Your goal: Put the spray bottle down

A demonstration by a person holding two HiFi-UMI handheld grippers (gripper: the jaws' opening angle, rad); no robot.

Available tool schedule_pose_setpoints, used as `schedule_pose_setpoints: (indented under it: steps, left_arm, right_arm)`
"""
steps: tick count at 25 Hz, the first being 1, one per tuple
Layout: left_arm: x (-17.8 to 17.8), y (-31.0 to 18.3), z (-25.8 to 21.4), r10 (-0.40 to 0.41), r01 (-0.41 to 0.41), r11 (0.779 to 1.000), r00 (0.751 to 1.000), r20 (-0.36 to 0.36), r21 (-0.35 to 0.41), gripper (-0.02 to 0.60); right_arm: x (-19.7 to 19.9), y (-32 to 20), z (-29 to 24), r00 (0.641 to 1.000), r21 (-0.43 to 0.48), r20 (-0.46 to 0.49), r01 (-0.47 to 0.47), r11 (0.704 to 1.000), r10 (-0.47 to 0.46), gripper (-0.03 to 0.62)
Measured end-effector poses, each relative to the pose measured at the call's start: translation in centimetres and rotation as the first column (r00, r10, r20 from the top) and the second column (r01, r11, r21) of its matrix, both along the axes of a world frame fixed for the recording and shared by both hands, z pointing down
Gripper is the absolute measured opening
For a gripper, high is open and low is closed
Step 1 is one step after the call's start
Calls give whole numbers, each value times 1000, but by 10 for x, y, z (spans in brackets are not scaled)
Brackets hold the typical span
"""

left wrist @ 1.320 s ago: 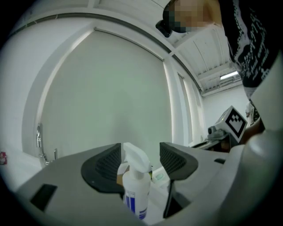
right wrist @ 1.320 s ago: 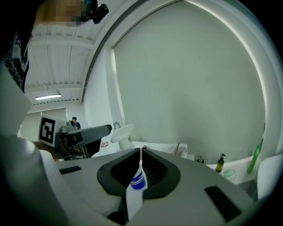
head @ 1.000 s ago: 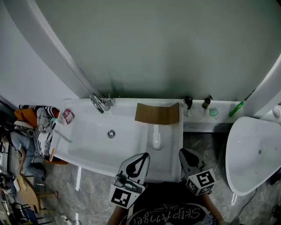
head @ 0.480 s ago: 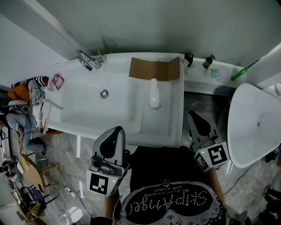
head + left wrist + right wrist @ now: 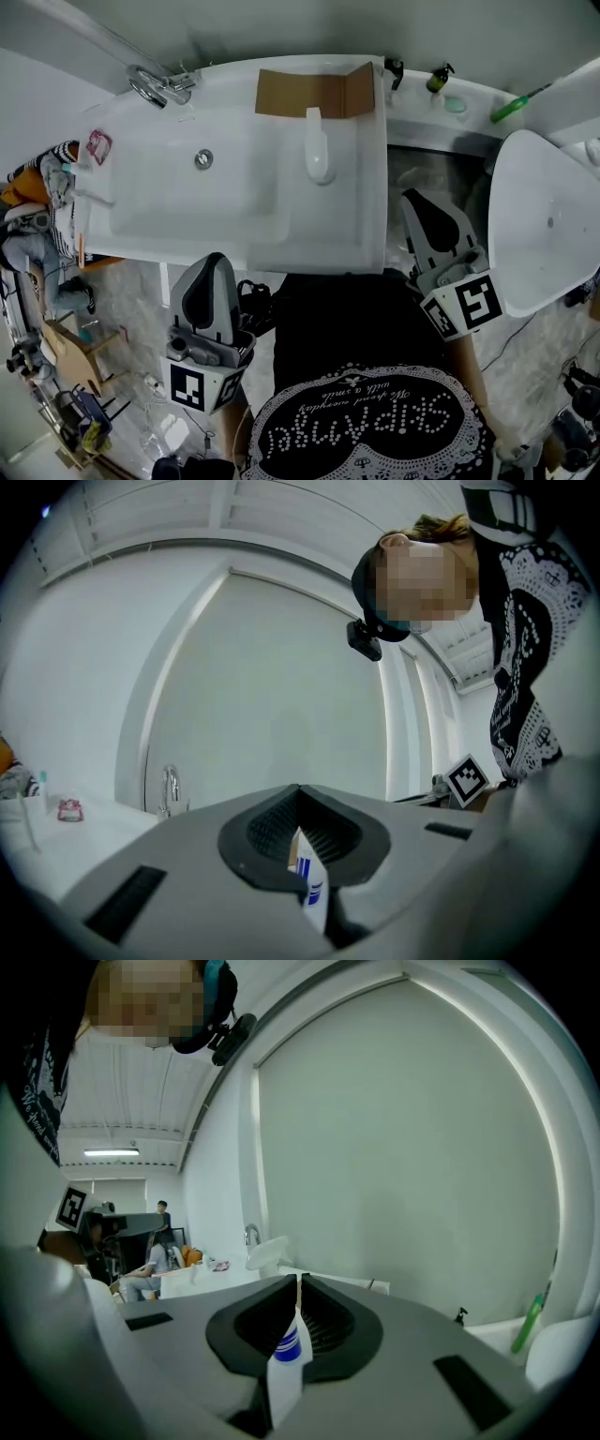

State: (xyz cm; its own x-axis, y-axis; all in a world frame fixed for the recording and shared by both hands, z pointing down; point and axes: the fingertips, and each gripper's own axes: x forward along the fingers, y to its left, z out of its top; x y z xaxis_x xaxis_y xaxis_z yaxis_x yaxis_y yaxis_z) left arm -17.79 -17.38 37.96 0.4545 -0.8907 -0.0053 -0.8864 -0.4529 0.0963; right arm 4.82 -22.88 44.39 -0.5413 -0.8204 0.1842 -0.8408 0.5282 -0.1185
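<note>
Pinched together, left gripper (image 5: 214, 267) and right gripper (image 5: 424, 208) alike, only a thin white blue-striped strip (image 5: 307, 888) in each seam. Well apart, white plastic spray bottle (image 5: 317, 157) lying on white ceramic sink (image 5: 187, 202) ledge beside brown cardboard (image 5: 309, 92) — seemingly set down already; next, just keeping clear.

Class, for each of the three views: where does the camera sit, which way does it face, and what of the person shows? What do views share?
Head view: on the head, facing down at the sink; shows shirt, left gripper, right gripper.
Left gripper view: on that gripper, along its shut jaws toward the wall; shirt at right.
Right gripper view: same, jaws shut; shirt at left.
Shared: all three show the faucet.
</note>
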Motion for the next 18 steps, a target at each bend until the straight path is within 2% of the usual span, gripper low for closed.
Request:
schedule_pose_setpoints:
  steps: [5, 9, 18]
  left_arm:
    - [4, -2, -2, -4, 4, 1000, 1000, -30, -10, 3]
    - [5, 0, 0, 8, -9, 1000, 999, -46, -16, 3]
    - [-3, -16, -2, 92, -95, 995, 994, -61, -43, 3]
  right_arm:
    - [-15, 6, 0, 999, -12, -3, 42, 999, -42, 28]
    - [-21, 14, 7, 999, -36, -3, 42, 998, -42, 28]
    - [-20, 26, 19, 996, -111, 2, -86, 990, 87, 28]
